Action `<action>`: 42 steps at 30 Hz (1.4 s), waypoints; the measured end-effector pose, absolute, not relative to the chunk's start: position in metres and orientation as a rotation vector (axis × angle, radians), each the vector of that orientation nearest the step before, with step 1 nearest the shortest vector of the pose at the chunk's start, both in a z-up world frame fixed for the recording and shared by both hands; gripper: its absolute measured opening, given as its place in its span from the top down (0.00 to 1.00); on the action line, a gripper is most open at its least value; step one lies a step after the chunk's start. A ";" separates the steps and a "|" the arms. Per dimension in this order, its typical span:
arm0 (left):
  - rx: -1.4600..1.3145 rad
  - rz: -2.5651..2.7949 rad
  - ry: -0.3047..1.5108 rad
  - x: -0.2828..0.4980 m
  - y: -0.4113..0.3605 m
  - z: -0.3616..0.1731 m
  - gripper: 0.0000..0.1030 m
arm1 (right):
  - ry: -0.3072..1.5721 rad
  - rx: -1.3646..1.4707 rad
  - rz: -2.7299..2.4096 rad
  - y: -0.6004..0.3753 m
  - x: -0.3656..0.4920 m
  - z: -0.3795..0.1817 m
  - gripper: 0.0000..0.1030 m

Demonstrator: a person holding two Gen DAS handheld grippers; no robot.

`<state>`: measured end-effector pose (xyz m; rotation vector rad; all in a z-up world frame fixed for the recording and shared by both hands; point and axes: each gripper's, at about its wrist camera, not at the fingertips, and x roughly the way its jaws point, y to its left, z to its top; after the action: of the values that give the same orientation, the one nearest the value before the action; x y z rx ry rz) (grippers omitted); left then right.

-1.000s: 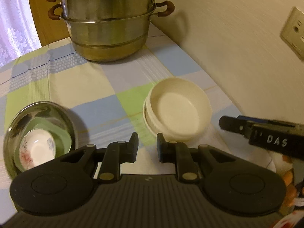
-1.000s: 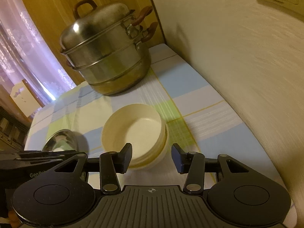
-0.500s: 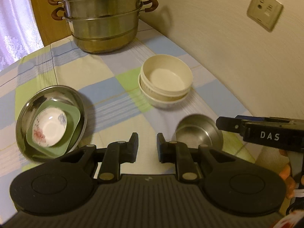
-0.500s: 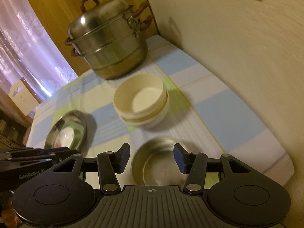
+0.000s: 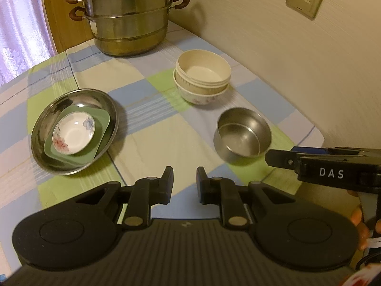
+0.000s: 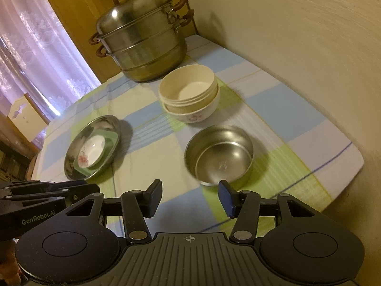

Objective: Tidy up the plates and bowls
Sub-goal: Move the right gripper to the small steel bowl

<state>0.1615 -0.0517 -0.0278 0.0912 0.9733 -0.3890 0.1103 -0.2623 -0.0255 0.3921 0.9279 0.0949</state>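
Right gripper (image 6: pixel 190 197) wide open, empty — steel bowl (image 6: pixel 220 153) just ahead, between its fingertips.

"DAS" in white letters on the side of the right gripper (image 5: pixel 283 158), seen from the left wrist. "GenRobot.AI" on the side of the left gripper (image 6: pixel 78 190), seen from the right wrist.

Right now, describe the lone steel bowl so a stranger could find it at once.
Start at the big steamer pot at the table's far end, then come nearer past the stacked cream bowls. The steel bowl stands alone just in front of them, empty, deeper than the steel plate beside it.
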 end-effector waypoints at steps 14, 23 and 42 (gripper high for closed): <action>0.097 -0.391 0.969 0.134 -0.022 -0.035 0.83 | 0.955 0.382 0.048 -0.233 0.079 -0.032 0.49; 0.091 -0.395 1.001 0.132 -0.012 -0.045 0.83 | 0.976 0.367 0.033 -0.223 0.079 -0.036 0.49; 0.061 -0.366 1.018 0.156 -0.035 -0.059 0.83 | 1.013 0.321 0.031 -0.256 0.109 -0.050 0.49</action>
<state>0.1563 -0.0348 -0.0588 0.0606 1.0181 -0.3663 0.1093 -0.2558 -0.0503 0.3209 1.0131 0.0305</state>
